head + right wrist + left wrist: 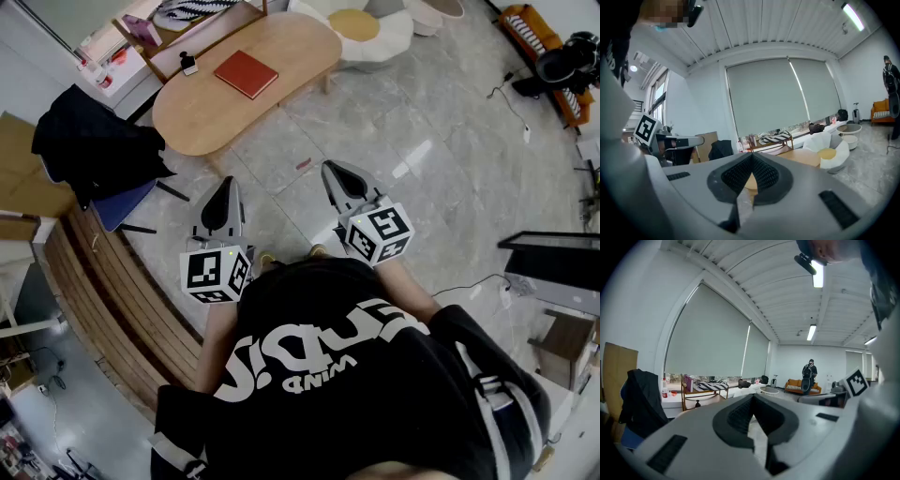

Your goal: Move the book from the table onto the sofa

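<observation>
both grippers held low in front of the person, over the grey tile floor [441, 141], well short of the table

left gripper [227, 184]: jaws clenched tight, pads meeting, nothing between them; its own view confirms this. right gripper [331, 169]: same, jaws pressed together and empty. both point out toward the table, close to level with a slight dip. they sit roughly parallel, near each other but apart

book [246, 73]: red, lying flat on the oval wooden table [202, 117], around its middle. neither gripper touches it and it is well apart from both. small dark object [188, 64] sits on the table just left of the book in the head view. it looks like a little bottle, but it's too small to be sure

orange sofa [531, 34]: top right of the head view, well apart from the table across open floor. the book isn't on it

other stuff:
- white petal-shaped seat [389, 37] with a yellow cushion [354, 23], just past the table's right end
- black jacket [89, 141] draped over a chair [120, 206] left of the table
- wooden shelf [202, 33] behind the table, with a striped cloth [192, 9] on it
- left gripper view shows a bystander [809, 373] standing by the orange sofa at the far end of the room
</observation>
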